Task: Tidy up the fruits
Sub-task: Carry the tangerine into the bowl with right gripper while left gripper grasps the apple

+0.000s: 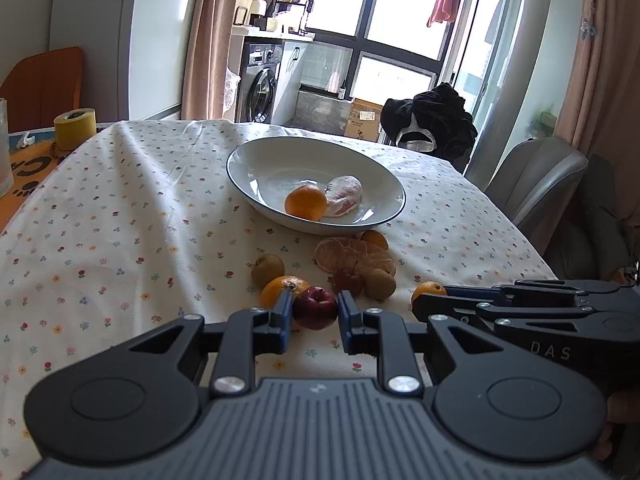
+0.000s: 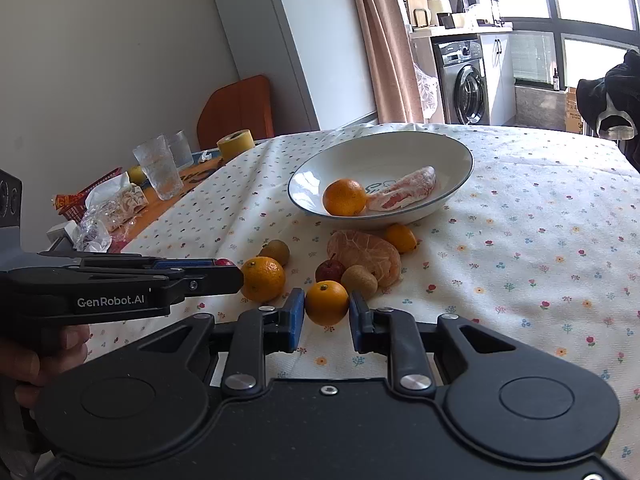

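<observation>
Covering the table was a white cotton cloth printed with small flowers (image 1: 120,208), creased in long folds; behind it stood a front-loading grey washing machine (image 1: 262,88), pink-brown curtains (image 1: 204,40) and a tall dark-framed window (image 1: 400,20). On the bare table edge, beyond the cloth, sat a roll of yellow tape (image 1: 75,128) and two clear ribbed glasses (image 2: 160,168).

A wide white shallow bowl with a dark rim (image 1: 256,152) stood on the cloth, holding one round orange (image 1: 306,202) and a peeled pink pomelo segment (image 1: 343,196), the two touching. Just in front of the bowl lay a peeled flattened orange-coloured citrus (image 1: 352,254), with brown kiwis and small fruits clustered near it.

The left gripper (image 1: 314,314) was open at moderate width, its blue pads either side of a small dark red apple (image 1: 316,307); contact could not be told. A mandarin with stem (image 1: 280,286) lay just behind the left pad.

The right gripper (image 2: 326,320) was likewise parted narrowly, flanking a small round mandarin (image 2: 327,303) resting on the cloth, with slim gaps at both pads.
</observation>
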Available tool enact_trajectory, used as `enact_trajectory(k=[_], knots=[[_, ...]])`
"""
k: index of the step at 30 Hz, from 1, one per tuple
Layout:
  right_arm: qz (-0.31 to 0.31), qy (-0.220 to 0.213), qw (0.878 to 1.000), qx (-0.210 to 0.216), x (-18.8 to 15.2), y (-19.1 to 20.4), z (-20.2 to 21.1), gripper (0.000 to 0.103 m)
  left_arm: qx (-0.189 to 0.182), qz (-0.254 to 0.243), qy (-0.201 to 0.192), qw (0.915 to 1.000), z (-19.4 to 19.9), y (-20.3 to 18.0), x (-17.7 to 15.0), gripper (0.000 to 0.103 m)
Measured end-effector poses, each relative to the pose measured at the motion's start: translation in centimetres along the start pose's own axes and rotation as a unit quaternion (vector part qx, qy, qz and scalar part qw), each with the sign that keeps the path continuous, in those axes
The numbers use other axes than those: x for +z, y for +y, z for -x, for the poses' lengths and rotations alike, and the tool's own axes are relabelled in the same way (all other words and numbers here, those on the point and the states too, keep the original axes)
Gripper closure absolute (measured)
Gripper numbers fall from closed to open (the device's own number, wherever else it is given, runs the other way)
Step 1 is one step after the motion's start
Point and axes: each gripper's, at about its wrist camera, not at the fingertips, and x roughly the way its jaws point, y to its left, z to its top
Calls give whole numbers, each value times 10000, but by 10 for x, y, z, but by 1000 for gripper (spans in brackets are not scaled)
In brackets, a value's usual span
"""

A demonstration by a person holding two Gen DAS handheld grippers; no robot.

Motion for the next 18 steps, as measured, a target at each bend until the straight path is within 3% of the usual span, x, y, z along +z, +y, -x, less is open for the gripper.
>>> enact_trajectory(k=[18], knots=[[81,-229,9996,-111,25,-10,-16,81,35,-100,-234,9997,-14,1,30,81]])
